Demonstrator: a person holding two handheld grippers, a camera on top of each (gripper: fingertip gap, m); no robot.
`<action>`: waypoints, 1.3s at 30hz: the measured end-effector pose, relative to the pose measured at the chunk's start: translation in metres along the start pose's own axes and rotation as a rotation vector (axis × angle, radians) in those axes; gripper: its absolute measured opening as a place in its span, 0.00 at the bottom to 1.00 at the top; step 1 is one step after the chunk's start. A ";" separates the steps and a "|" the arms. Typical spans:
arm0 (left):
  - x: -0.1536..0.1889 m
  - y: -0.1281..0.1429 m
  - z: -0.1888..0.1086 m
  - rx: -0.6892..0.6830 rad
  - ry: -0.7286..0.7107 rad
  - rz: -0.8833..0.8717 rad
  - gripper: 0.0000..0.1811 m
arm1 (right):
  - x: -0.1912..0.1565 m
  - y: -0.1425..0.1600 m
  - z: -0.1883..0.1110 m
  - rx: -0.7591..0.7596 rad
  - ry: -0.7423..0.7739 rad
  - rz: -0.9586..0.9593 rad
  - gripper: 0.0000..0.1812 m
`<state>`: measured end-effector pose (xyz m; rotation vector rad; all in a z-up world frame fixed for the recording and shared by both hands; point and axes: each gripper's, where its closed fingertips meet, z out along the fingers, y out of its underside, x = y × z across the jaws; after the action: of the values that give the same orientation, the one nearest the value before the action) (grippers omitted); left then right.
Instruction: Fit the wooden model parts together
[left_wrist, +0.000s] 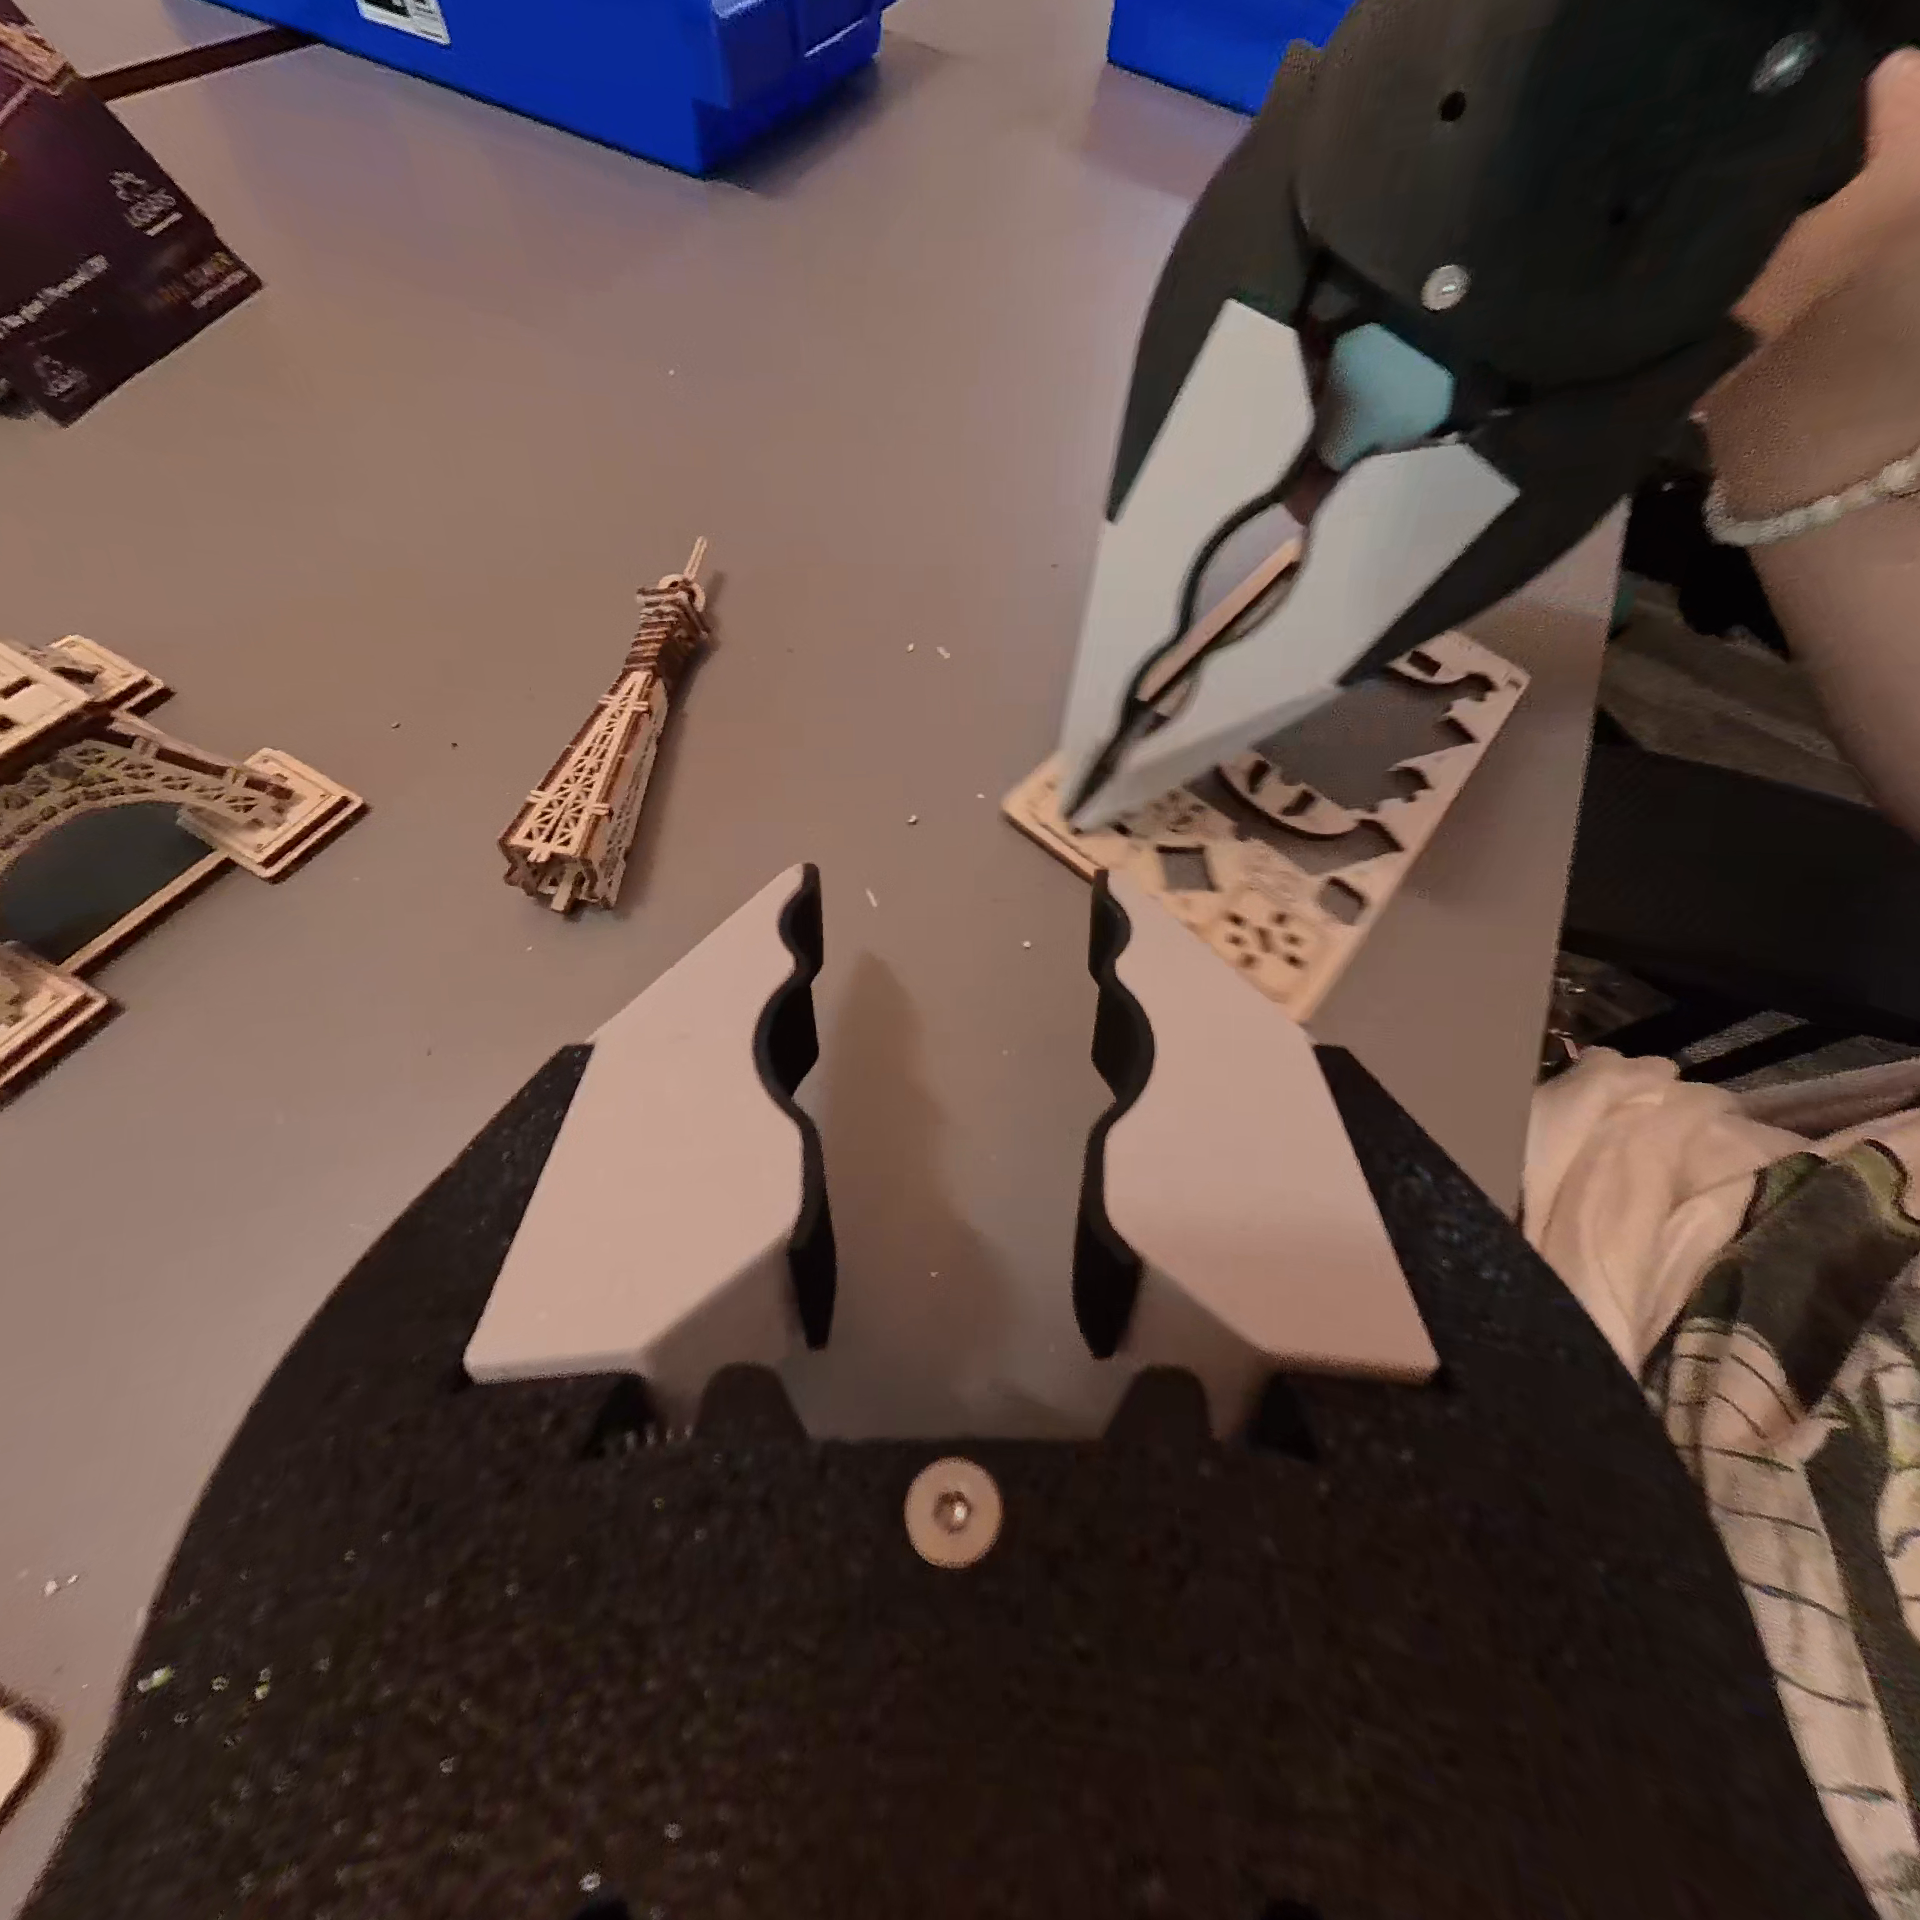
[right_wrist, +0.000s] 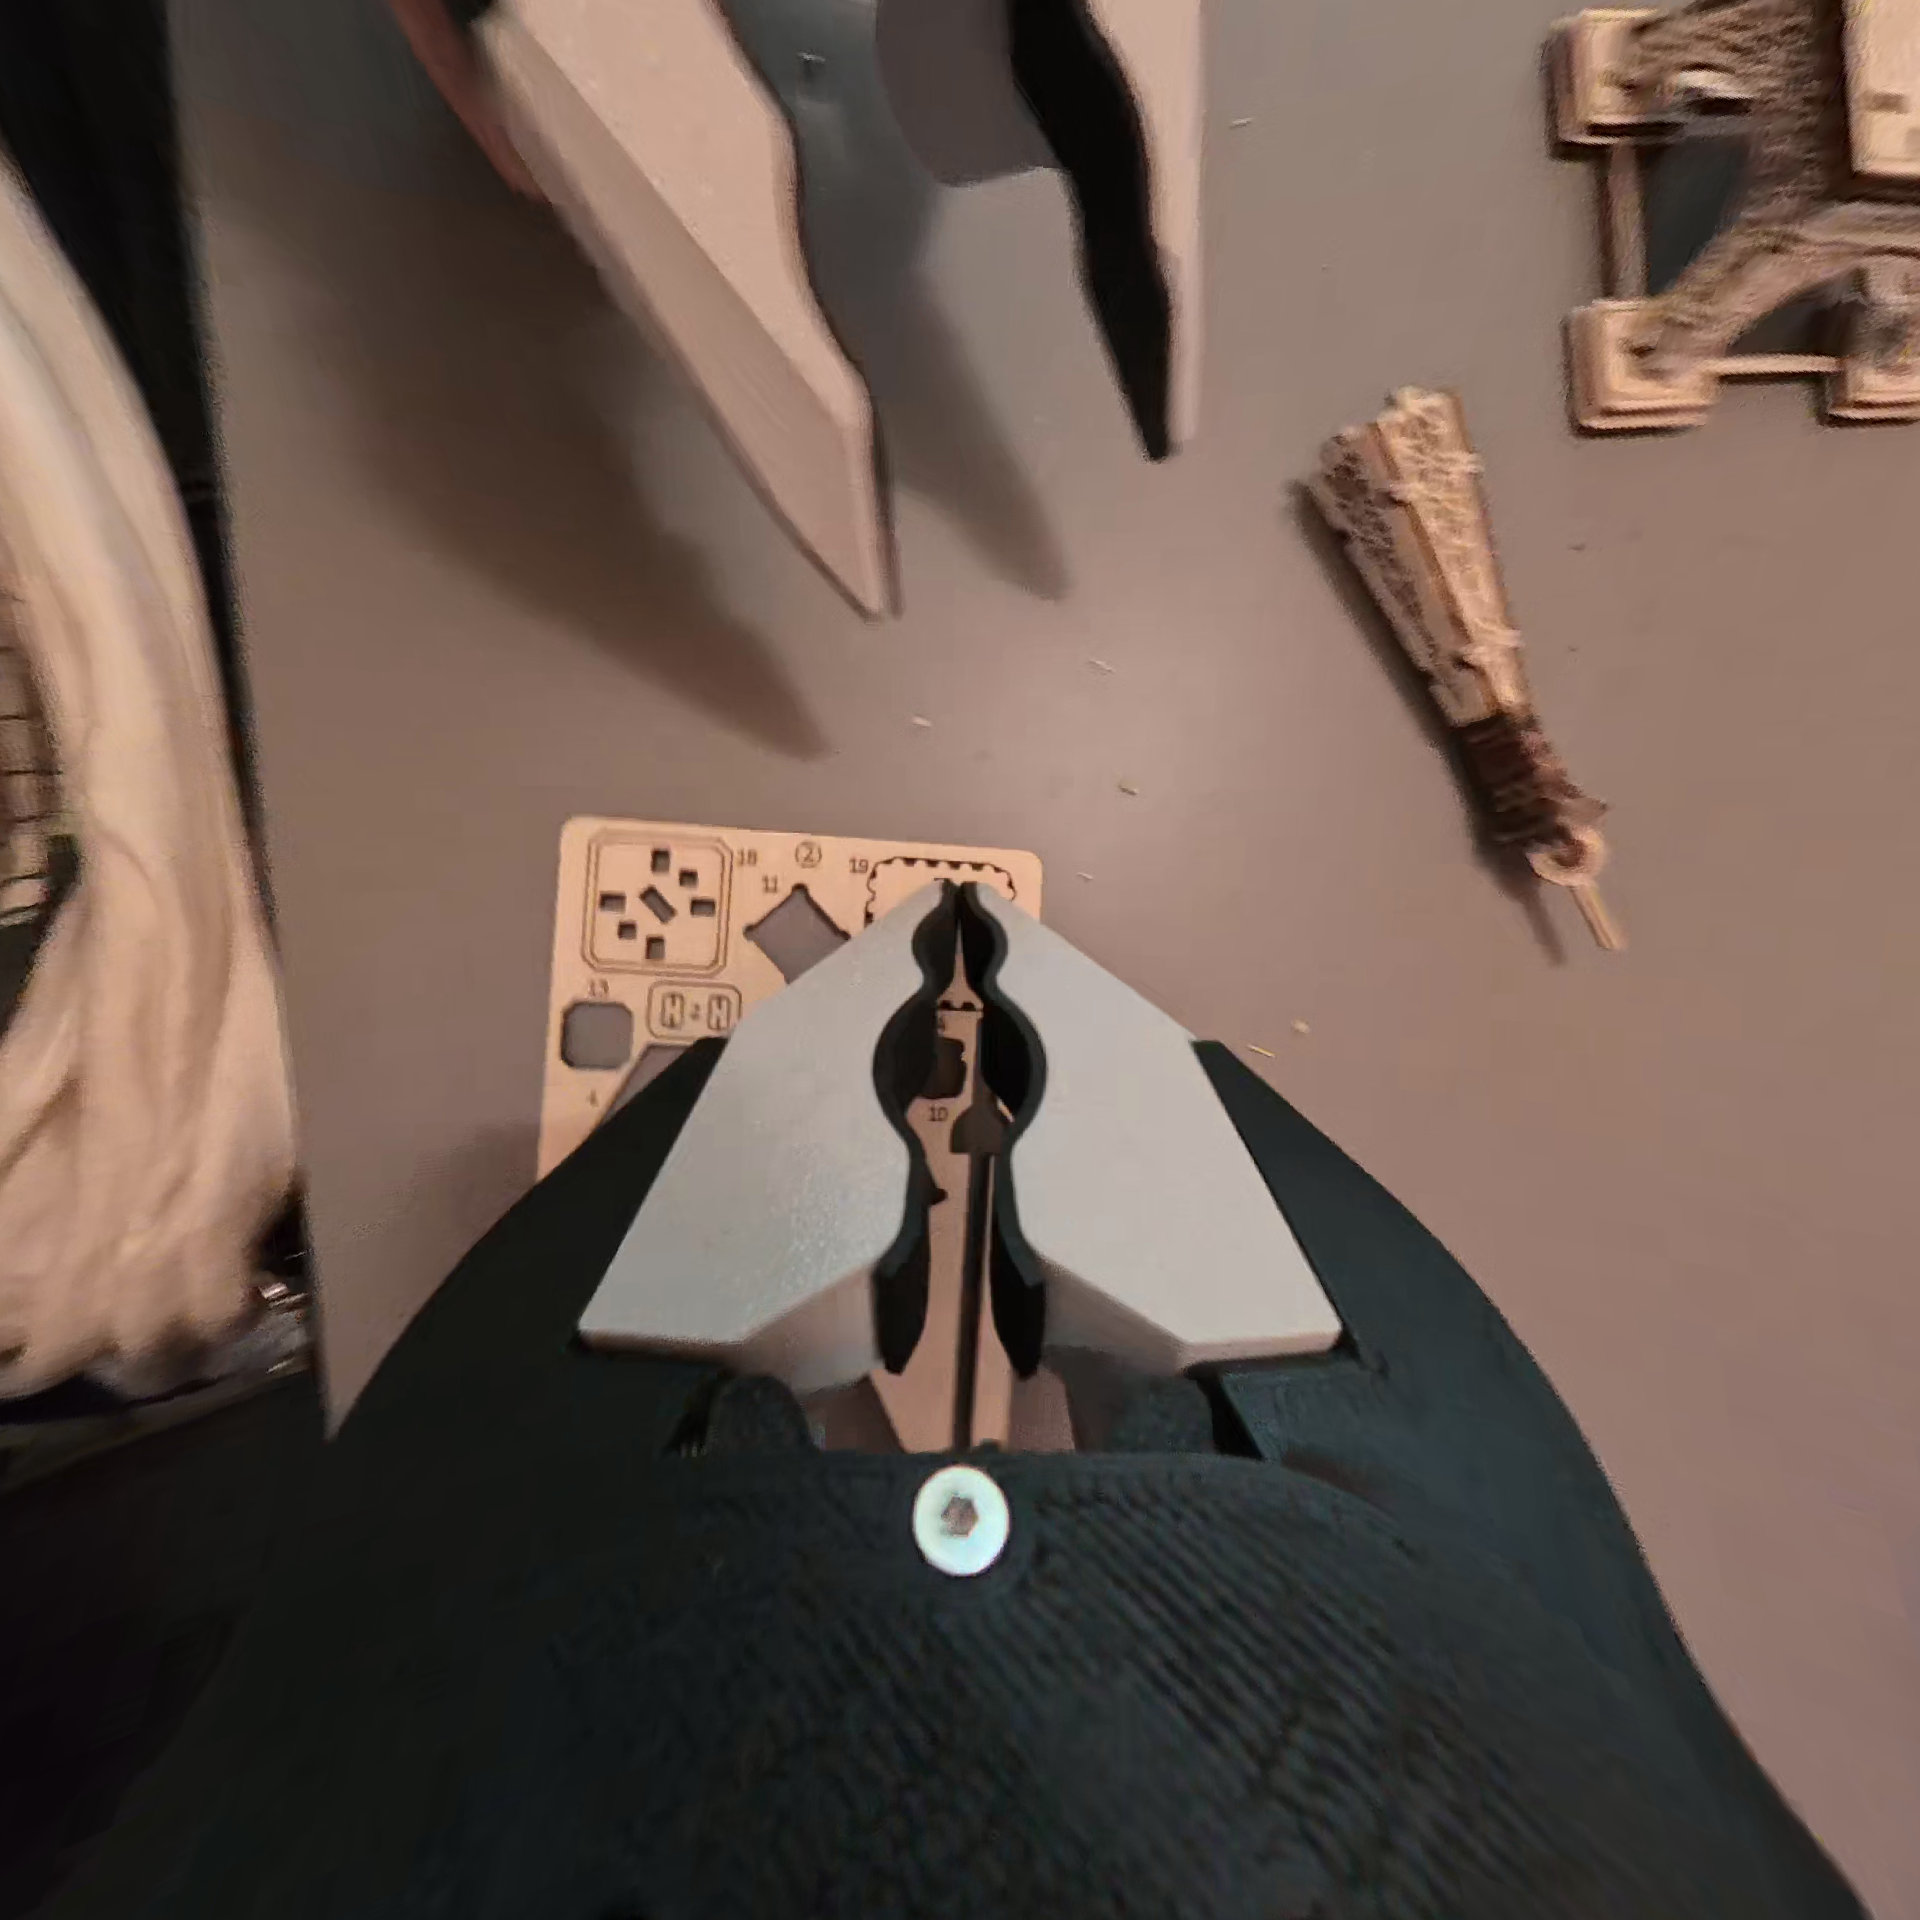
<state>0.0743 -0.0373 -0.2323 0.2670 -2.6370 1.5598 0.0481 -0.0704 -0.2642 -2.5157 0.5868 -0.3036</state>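
Note:
My left gripper (left_wrist: 956, 904) is open and empty, hovering low over the grey table; it also shows in the right wrist view (right_wrist: 1013, 530). My right gripper (right_wrist: 956, 894) is shut on a thin flat wooden part (left_wrist: 1216, 623), seen edge-on between its pads. Its tips (left_wrist: 1081, 816) rest on the near corner of a punched wooden parts sheet (left_wrist: 1351, 862), which also shows in the right wrist view (right_wrist: 665, 935). A wooden lattice tower spire (left_wrist: 613, 748) lies on its side left of both grippers. The wooden arched tower base (left_wrist: 125, 790) stands farther left.
Blue bins (left_wrist: 623, 73) stand at the table's far edge. A dark printed box (left_wrist: 94, 239) lies at the far left. The table's right edge runs just past the sheet, with a person's hand with a bracelet (left_wrist: 1818, 499) and clothing (left_wrist: 1766, 1351) beyond it. There is about 6 cm between the tips of the two grippers.

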 end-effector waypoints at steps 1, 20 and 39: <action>0.003 -0.001 0.000 0.006 0.021 -0.010 0.27 | 0.009 0.003 -0.001 -0.004 0.058 0.008 0.00; 0.009 0.009 -0.006 -0.058 0.020 0.020 0.27 | -0.030 0.003 -0.003 -0.013 -0.125 0.028 0.17; 0.021 0.014 -0.007 -0.084 0.055 0.014 0.27 | -0.025 0.007 -0.002 -0.057 -0.084 0.057 0.21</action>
<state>0.0512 -0.0271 -0.2381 0.1981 -2.6597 1.4337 0.0231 -0.0651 -0.2691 -2.5473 0.6400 -0.1615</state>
